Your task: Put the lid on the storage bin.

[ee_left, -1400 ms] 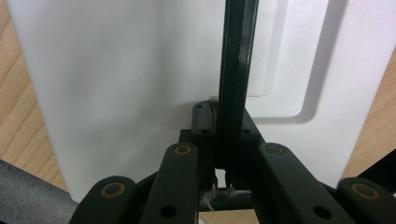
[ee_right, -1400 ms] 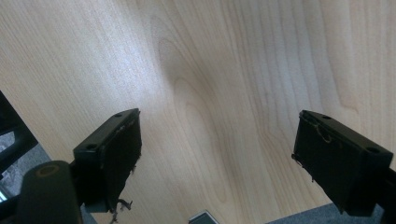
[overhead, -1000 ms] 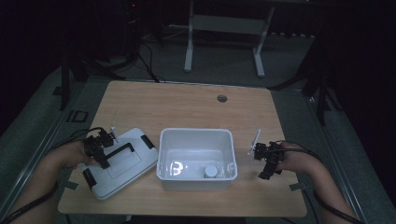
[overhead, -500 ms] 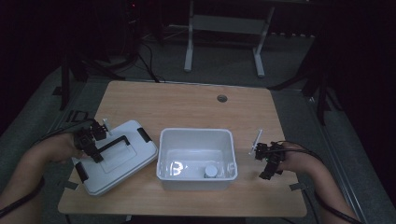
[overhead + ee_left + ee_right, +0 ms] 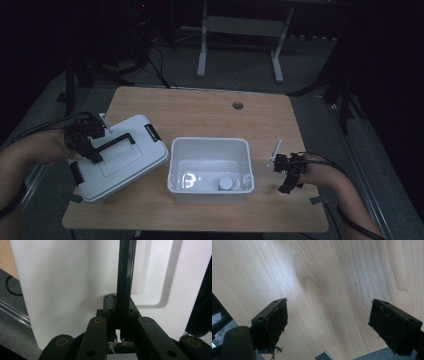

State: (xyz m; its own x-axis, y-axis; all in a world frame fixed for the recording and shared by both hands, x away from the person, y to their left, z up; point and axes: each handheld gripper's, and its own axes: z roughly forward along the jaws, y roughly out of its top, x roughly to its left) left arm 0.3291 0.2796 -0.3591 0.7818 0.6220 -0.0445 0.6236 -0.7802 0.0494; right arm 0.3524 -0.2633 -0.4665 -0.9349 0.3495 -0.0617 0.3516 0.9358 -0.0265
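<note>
The white lid (image 5: 117, 159) is held by its black handle (image 5: 125, 277) in the clenched left gripper (image 5: 84, 137), left of the open bin (image 5: 210, 150) on the table (image 5: 200, 107). The right gripper (image 5: 329, 322) is spread, empty. Lid handling is judged underway; placement calls for alignment.

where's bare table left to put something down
The back strip of the table, behind the lid and bin and around the cable hole, is bare. So is the wood beneath the right gripper. The left side is crowded by the lid and left gripper.
</note>
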